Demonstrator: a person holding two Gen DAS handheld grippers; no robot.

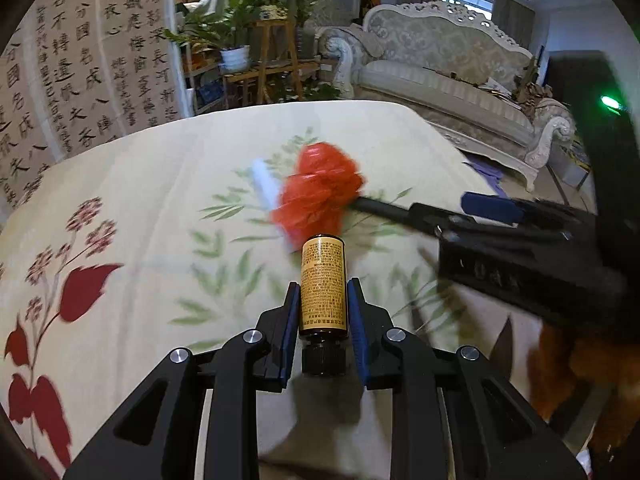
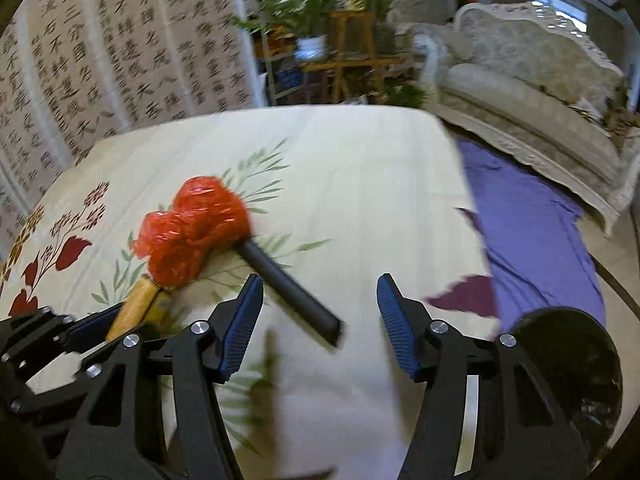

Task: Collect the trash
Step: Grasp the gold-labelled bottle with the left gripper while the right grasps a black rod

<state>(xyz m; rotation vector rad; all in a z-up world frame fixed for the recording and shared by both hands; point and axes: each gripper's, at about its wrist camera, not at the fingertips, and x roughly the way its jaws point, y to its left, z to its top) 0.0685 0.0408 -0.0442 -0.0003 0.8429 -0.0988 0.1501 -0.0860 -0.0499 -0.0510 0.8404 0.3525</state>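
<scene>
Two black grippers over a floral cloth: the left gripper (image 1: 323,308) clamps a brown glass bottle with yellow label (image 1: 322,288); the right gripper (image 2: 320,320), jaws spread, hovers near a black tube (image 2: 292,292) beside crumpled red plastic (image 2: 196,228).

Bag (image 2: 196,228) on bedspread (image 2: 360,184) (tube (image 2: 294,292) beside)

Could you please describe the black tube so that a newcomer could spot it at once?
On the cream floral bedspread, look beside the crumpled red plastic bag. The matte black cylindrical tube lies slanting out from under it, the only dark, smooth, straight item there.
</scene>
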